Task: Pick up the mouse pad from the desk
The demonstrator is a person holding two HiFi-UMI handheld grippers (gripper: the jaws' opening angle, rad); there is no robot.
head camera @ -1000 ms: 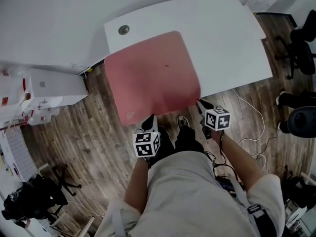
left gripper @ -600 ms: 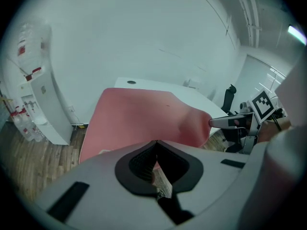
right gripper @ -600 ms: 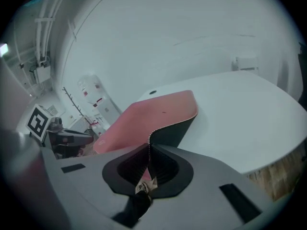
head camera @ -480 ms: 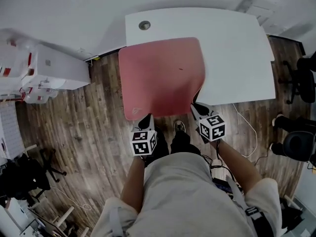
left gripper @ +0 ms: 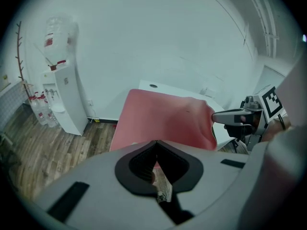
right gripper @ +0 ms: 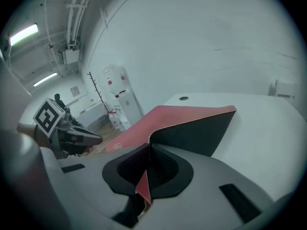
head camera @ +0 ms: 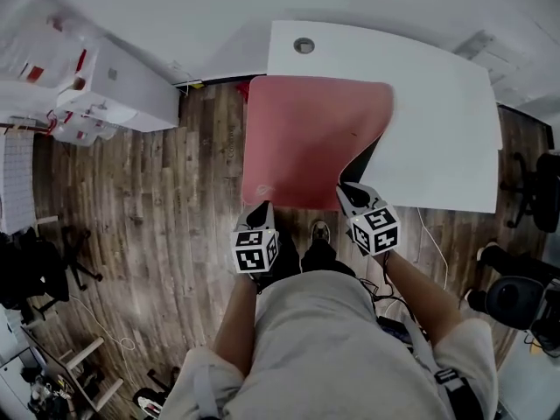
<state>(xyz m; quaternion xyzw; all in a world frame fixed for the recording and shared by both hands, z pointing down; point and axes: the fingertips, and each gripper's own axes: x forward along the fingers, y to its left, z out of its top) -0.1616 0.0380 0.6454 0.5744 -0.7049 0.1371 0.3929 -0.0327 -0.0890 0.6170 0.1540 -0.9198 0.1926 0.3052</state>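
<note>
The red mouse pad [head camera: 306,138] hangs partly off the left end of the white desk [head camera: 442,121]. My left gripper [head camera: 262,208] is shut on the pad's near edge close to the left corner; the red sheet [left gripper: 163,121] runs into its closed jaws [left gripper: 156,153]. My right gripper [head camera: 346,191] is shut on the near right corner and holds it raised. That corner is curled up, so the black underside [right gripper: 196,131] shows beside the red top [right gripper: 158,115] above the jaws [right gripper: 147,166]. Each gripper view shows the other gripper: the right [left gripper: 231,116] and the left [right gripper: 90,139].
A round cable hole [head camera: 304,45] sits at the desk's far edge. A white water dispenser [head camera: 118,90] stands to the left by the wall. Office chairs [head camera: 535,191] and floor cables [head camera: 435,239] lie to the right. My legs stand on wooden floor below the pad.
The pad's near right corner has risen and curled, baring the black underside. Both grippers have carried the pad sideways off the desk's left end, and the head view has swung.
</note>
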